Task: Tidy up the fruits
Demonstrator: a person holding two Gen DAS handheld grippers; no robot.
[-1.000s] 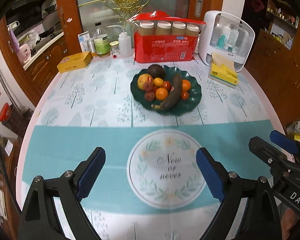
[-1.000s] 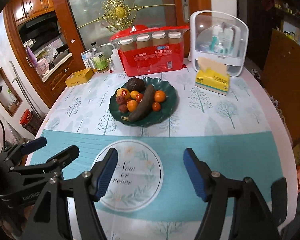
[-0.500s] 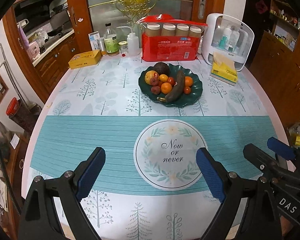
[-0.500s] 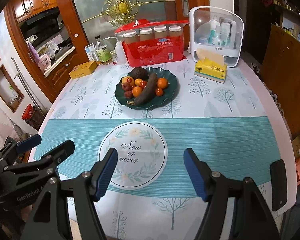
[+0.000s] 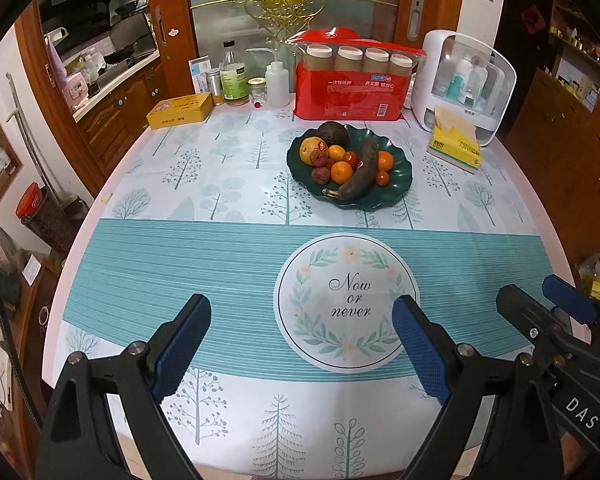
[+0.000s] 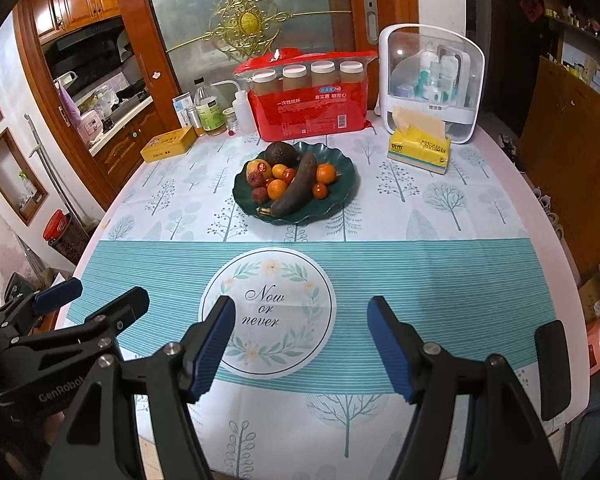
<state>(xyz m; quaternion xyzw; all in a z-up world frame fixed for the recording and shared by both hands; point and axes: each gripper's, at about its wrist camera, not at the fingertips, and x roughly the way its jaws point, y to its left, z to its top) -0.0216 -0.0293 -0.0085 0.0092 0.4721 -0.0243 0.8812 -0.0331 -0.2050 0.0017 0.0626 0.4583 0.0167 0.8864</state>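
A dark green scalloped plate (image 5: 400,184) (image 6: 340,200) sits toward the far middle of the round table. It holds a blackened banana (image 5: 360,178) (image 6: 296,192), an avocado (image 5: 332,133) (image 6: 281,153), several small oranges, red tomatoes and dark red fruits. My left gripper (image 5: 302,322) hangs open over the teal band near the table's front edge, nothing between its blue pads. My right gripper (image 6: 302,324) is open beside it, also empty. Each gripper shows at the edge of the other's view. Both are well short of the plate.
Along the back stand a red pack of paper cups (image 5: 352,80), a white storage case (image 5: 464,84), a yellow tissue pack (image 5: 454,146), bottles (image 5: 233,76) and a yellow tin (image 5: 180,110). A tree-print tablecloth with a round printed emblem (image 5: 346,300) covers the table.
Both grippers have drawn back toward the table's front edge and slightly up over the second, so the plate looks farther and smaller. Both stayed open and empty.
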